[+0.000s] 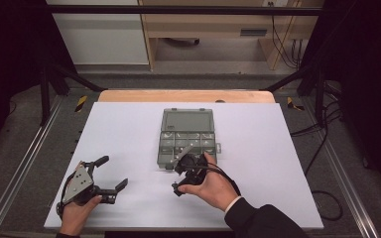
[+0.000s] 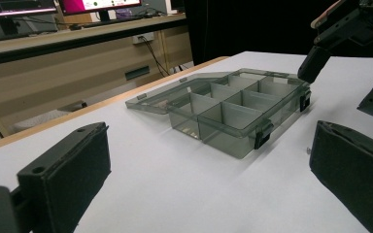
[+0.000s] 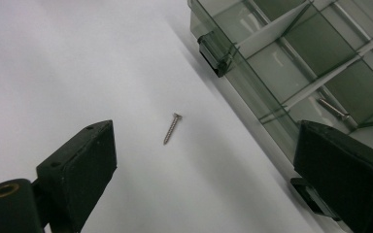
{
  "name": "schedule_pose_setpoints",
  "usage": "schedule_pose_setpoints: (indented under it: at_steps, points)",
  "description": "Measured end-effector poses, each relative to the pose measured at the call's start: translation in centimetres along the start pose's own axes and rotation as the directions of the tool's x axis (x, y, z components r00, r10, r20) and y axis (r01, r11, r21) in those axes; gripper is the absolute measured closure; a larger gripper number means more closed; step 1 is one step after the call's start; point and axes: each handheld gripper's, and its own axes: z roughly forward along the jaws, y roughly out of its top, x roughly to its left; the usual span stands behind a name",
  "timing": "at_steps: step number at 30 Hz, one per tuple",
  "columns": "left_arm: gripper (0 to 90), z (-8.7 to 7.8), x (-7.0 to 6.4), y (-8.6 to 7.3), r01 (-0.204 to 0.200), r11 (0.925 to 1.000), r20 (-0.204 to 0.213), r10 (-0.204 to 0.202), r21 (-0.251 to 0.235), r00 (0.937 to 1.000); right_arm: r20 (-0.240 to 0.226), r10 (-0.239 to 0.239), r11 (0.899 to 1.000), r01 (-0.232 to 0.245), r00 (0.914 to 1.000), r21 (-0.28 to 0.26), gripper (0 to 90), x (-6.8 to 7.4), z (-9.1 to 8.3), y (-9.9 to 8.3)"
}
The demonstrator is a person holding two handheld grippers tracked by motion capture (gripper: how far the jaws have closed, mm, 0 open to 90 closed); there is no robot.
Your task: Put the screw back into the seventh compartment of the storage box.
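One clear compartment box [image 1: 187, 135], lid open, at least six compartments visible. Two screws: one loose screw [image 3: 172, 128] on the white table [image 1: 124, 144], one second screw [image 3: 333, 109] inside a compartment. Two grippers: left gripper [image 1: 113, 174], right gripper [image 1: 179, 172].

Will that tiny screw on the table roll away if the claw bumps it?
Probably a little: the screw lies flat on smooth white table, so it may roll in a curve. It looks stiff, light, and thin, likely slippery for wide claw pads.
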Motion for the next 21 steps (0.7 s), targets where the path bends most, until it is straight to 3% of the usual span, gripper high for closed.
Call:
schedule_pose_setpoints:
  at_steps: [18, 21]
  points:
    - [0.9, 0.0, 0.0, 0.0, -0.002, 1.0000, 0.000, 0.002, 0.002, 1.0000, -0.013, -0.052, 0.998, 0.052, 0.9986, 0.021, 8.8, 1.2, 1.7, -0.3]
    - [0.9, 0.0, 0.0, 0.0, -0.003, 1.0000, -0.001, 0.003, 0.002, 1.0000, -0.014, -0.051, 0.999, 0.051, 0.9986, 0.015, 14.4, 1.4, 2.0, -0.2]
